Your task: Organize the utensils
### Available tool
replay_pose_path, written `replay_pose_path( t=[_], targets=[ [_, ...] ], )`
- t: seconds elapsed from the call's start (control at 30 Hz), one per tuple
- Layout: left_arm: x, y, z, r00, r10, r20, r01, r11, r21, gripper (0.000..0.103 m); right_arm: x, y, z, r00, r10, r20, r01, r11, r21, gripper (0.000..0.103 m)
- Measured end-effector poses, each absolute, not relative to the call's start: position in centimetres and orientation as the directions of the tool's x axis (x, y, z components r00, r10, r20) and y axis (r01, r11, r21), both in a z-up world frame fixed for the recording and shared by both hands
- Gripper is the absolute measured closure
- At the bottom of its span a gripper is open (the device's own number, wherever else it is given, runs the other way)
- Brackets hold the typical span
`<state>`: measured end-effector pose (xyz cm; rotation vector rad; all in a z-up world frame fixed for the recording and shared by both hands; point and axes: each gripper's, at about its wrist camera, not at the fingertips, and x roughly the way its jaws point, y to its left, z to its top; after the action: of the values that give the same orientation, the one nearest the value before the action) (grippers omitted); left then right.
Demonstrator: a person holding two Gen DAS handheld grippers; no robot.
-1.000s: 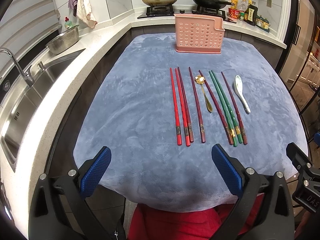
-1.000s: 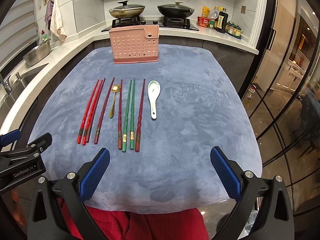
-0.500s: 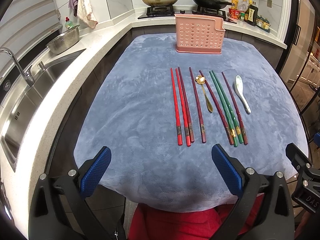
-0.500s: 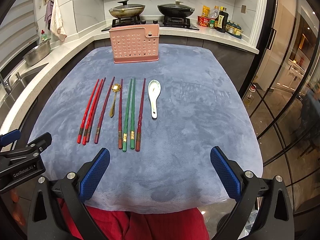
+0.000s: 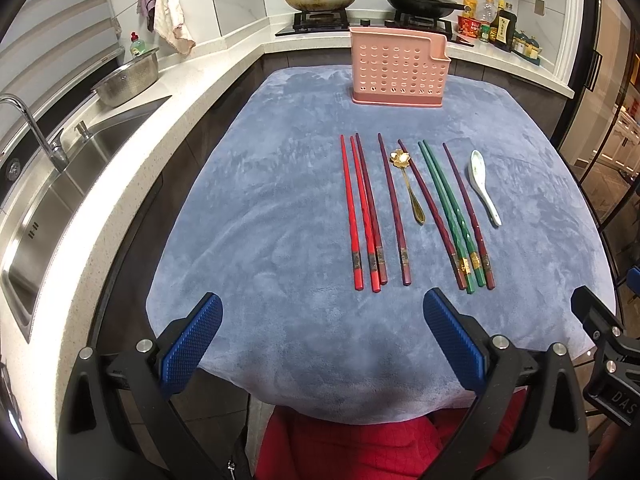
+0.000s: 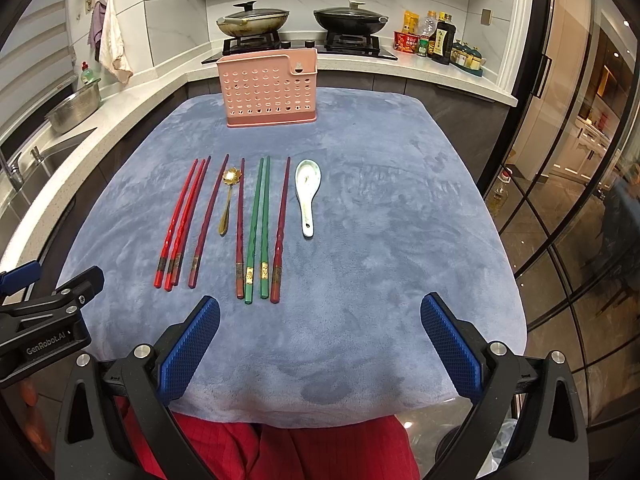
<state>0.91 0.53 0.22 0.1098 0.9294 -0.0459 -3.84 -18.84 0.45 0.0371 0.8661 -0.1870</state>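
Red chopsticks, dark red chopsticks, green chopsticks, a gold spoon and a white ceramic spoon lie in a row on the blue-grey cloth. A pink perforated utensil holder stands at the cloth's far end. My left gripper is open and empty at the near edge. My right gripper is open and empty at the near edge too.
A white counter with a steel sink and faucet runs along the left. A metal colander sits on it. A stove with two pans and bottles is behind. A glass door is right.
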Motion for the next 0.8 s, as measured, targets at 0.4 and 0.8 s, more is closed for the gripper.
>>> replay_pose_path(
  t=[0.4,0.8],
  targets=[
    [0.62,0.43,0.44,0.602,0.008,-0.799,0.089,0.993,0.077,0.007,-3.9,-18.97,0.48,0.634,-0.147,-0.76,0.179,0.983,-0.041,0.007],
    [0.49,0.36,0.49,0.603,0.011,-0.798,0.088,0.993,0.08,0.007,-3.79,-18.92,0.52,0.634,-0.146,-0.76,0.178,0.983,-0.041,0.007]
  ],
)
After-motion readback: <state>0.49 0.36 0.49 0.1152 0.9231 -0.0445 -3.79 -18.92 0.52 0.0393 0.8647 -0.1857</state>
